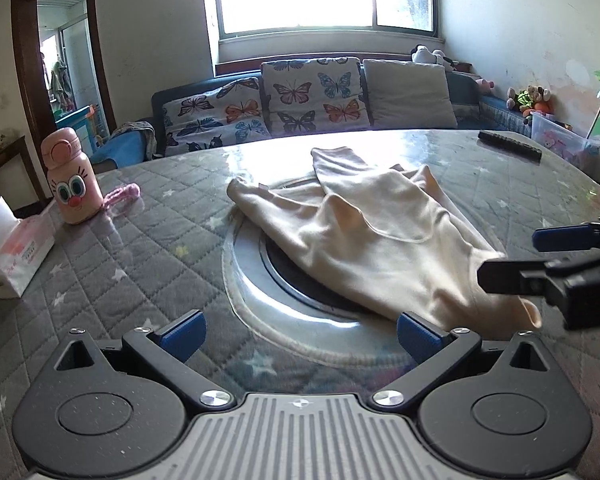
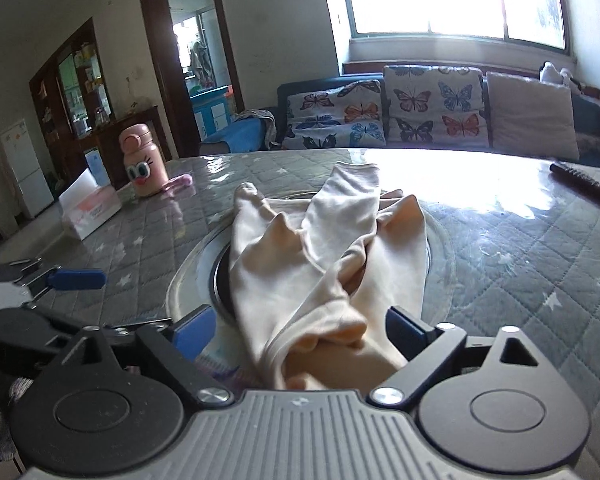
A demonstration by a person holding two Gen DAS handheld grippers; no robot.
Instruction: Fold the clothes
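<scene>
Lying crumpled over the round metal plate (image 1: 260,304) at the table's (image 1: 120,248) middle, the cream garment (image 1: 364,236) looks light, soft and limp; I judge it will sag and slide on the glossy cover, so a hem or corner is the place to pinch. Its folds overlap, one sleeve-like end pointing away from the plate. The left gripper (image 1: 300,336) stands spread, empty. The right gripper (image 2: 300,332) is spread too, cloth between its tips.

Soft cream cloth garment (image 1: 384,236), glossy table (image 1: 148,256)
</scene>
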